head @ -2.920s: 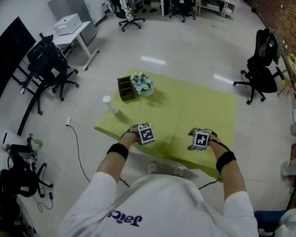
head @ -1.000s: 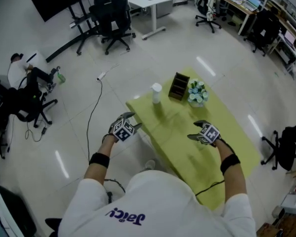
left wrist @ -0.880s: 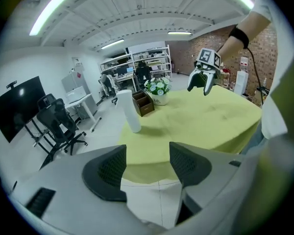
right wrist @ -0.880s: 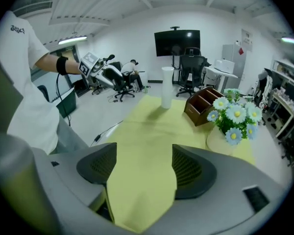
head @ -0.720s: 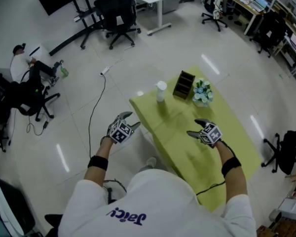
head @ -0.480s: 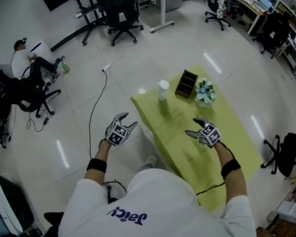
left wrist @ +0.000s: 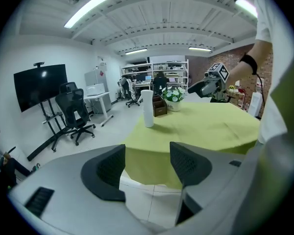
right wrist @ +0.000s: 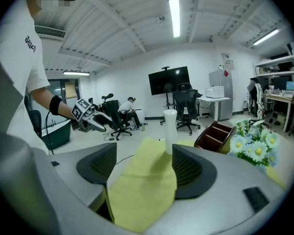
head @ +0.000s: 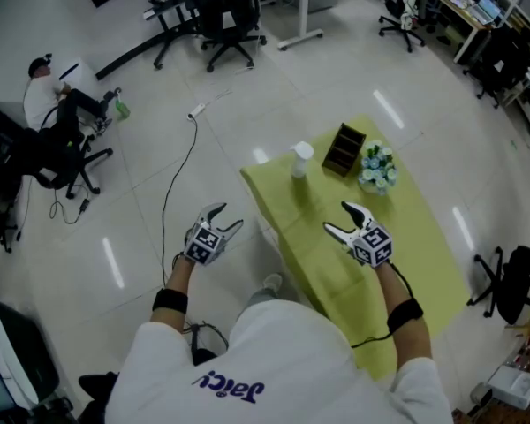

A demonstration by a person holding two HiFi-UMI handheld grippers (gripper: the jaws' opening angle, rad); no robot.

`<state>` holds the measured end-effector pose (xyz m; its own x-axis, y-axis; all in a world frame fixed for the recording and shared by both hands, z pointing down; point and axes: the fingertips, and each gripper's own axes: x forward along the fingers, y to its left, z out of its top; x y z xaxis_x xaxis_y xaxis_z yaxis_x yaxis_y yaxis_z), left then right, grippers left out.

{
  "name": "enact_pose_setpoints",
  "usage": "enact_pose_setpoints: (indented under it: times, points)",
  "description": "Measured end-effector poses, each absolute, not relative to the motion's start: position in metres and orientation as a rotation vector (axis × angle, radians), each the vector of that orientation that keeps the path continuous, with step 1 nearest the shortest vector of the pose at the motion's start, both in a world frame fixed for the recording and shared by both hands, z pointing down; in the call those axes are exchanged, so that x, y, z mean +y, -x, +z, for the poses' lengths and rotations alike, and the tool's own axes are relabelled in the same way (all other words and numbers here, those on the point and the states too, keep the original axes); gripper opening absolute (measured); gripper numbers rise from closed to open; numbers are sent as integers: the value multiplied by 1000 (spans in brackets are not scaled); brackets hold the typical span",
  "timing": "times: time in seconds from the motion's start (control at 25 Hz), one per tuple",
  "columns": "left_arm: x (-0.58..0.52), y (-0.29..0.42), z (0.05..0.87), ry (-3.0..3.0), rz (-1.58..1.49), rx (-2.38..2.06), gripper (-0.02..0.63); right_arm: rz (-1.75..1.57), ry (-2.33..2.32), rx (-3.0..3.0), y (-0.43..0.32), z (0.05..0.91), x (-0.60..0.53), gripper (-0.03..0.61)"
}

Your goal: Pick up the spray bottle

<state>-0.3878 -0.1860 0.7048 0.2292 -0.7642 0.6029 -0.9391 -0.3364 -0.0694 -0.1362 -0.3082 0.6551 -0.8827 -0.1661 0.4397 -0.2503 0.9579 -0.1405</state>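
A tall white bottle (head: 300, 159) stands upright near the far left corner of the yellow-green table (head: 397, 237). The left gripper view has the bottle (left wrist: 147, 109) well ahead of the jaws, and so does the right gripper view (right wrist: 170, 130). My left gripper (head: 223, 217) hangs over the floor just left of the table, open and empty (left wrist: 147, 165). My right gripper (head: 337, 217) hovers over the table and points toward the bottle, open with nothing between its fingers (right wrist: 139, 168).
A brown wooden organizer (head: 344, 148) and a pot of pale flowers (head: 377, 168) stand right of the bottle. Office chairs (head: 230, 7), a floor cable (head: 172, 184) and a person seated on the floor (head: 62, 95) with a green bottle (head: 119, 109) nearby lie to the left.
The person has stepped round to the table's left corner. The left gripper drifted off the table edge over the floor. The right gripper rose and turned toward the bottle.
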Motion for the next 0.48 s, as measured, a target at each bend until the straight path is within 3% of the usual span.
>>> enact_pose_setpoints:
  times: [0.48]
  points:
    - [-182, 403, 744, -2165, 787, -1514, 353, 324, -556, -2801, 144, 643, -306, 368]
